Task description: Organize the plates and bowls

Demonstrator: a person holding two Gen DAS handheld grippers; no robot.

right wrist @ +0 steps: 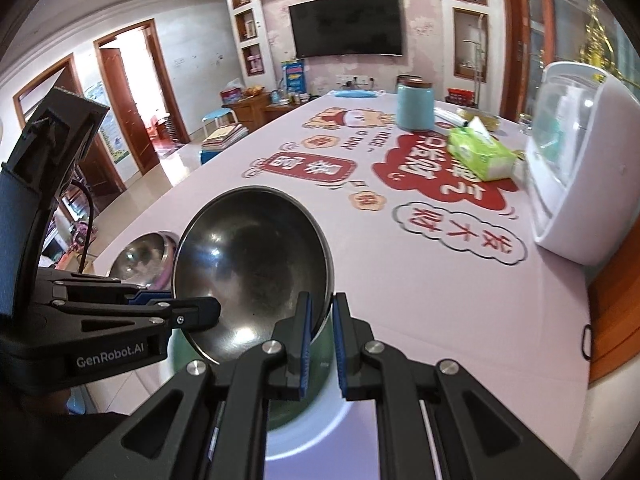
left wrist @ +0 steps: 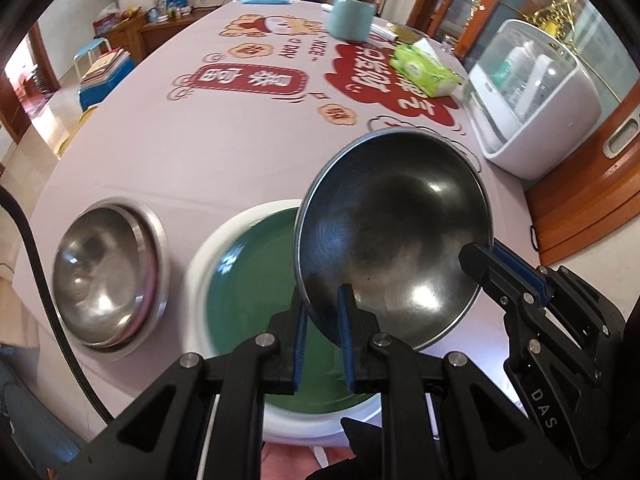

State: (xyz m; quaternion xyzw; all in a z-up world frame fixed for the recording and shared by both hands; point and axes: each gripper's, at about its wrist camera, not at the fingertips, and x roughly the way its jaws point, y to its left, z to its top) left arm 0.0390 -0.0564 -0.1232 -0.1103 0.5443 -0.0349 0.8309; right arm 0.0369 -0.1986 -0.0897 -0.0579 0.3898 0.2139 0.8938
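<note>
The round stainless-steel bowl hangs tilted above the table, its hollow facing me and its rim slanting steeply. My left gripper pinches its near rim; my right gripper clamps the opposite edge. Beneath sits a white-rimmed green plate, beside nested steel bowls on the pink tablecloth.

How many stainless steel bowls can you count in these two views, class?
2, maybe more. One steel bowl is held tilted above the green plate by both grippers. Another steel bowl sits on the table at left, apparently nested in a stack, so others may be hidden.
</note>
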